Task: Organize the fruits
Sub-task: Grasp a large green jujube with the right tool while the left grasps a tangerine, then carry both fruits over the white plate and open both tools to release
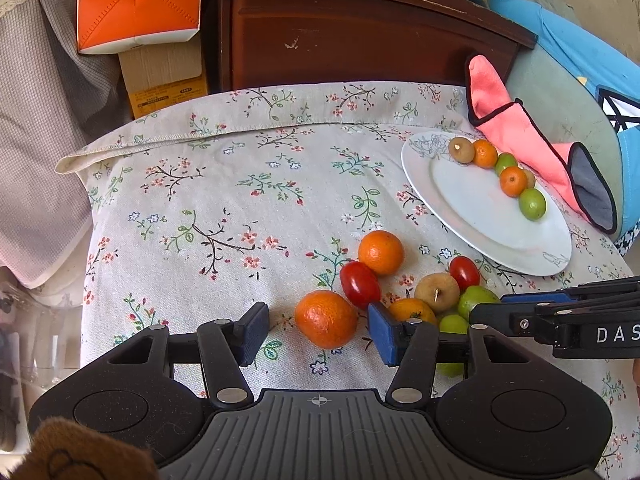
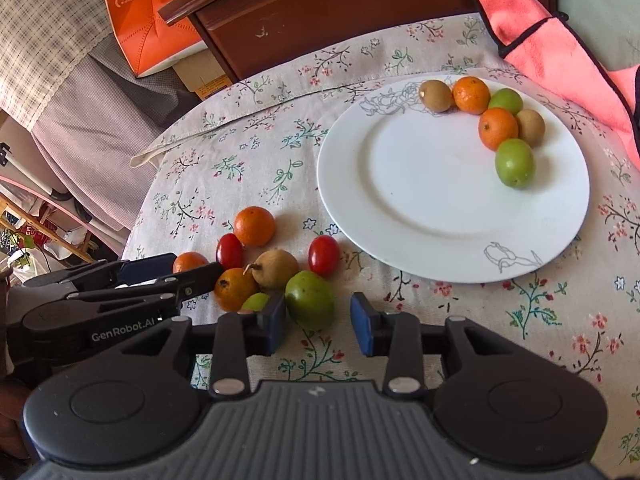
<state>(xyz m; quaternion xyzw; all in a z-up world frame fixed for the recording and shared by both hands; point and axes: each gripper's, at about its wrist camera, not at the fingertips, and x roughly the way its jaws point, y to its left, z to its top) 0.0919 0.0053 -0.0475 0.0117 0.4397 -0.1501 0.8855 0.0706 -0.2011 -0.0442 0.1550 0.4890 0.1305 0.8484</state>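
Note:
A loose pile of fruit lies on the floral cloth: oranges, red tomatoes, a brown fruit and green fruits. My left gripper is open, its jaws on either side of an orange without touching it. My right gripper is open with a green fruit between its jaws. A white plate holds several fruits along its far rim; it also shows in the left wrist view. Each gripper shows in the other's view, the right gripper and the left gripper.
A pink oven mitt lies behind the plate. A dark wooden cabinet stands past the table's far edge, with an orange box and a cardboard box to its left. The cloth has a folded hem at the back left.

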